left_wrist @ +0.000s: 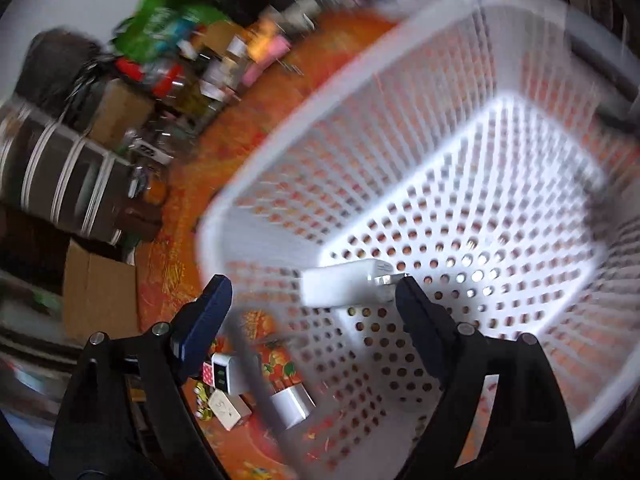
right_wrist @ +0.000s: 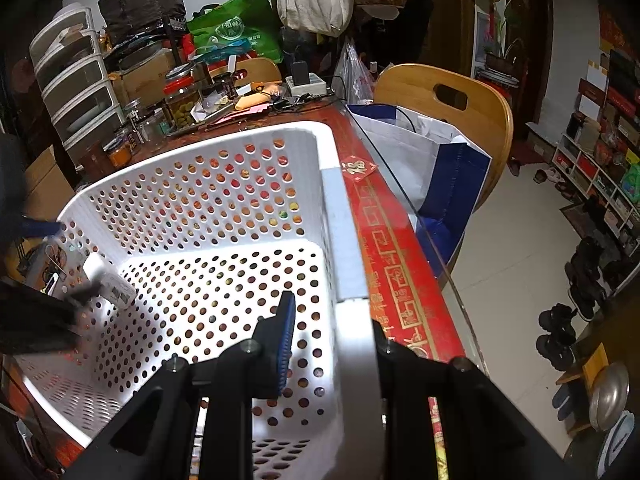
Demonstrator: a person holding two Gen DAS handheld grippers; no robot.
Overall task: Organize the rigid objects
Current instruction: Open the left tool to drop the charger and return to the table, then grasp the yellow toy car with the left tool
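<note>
A white perforated plastic basket point(left_wrist: 304, 140) point(right_wrist: 200, 148) stands on the orange-red table. My left gripper point(left_wrist: 316, 292) is open over the basket's near-left corner; a white charger plug point(left_wrist: 340, 282) is between its fingertips, blurred, apart from both pads, inside the basket. The plug also shows in the right wrist view point(right_wrist: 108, 280) by the basket's left wall. My right gripper point(right_wrist: 332, 312) is shut on the basket's right rim point(right_wrist: 344, 240), one blue pad point(right_wrist: 286, 332) inside the wall. Other small white chargers point(left_wrist: 292, 402) point(left_wrist: 228, 410) lie on the table outside the basket.
Jars, boxes, a green bag point(right_wrist: 236, 28) and a drawer unit point(right_wrist: 76, 80) crowd the table's far and left sides. A wooden chair point(right_wrist: 452, 108) with a white-blue bag point(right_wrist: 432, 160) stands beyond the table's right glass edge point(right_wrist: 404, 208). Cardboard box point(left_wrist: 100, 292) at left.
</note>
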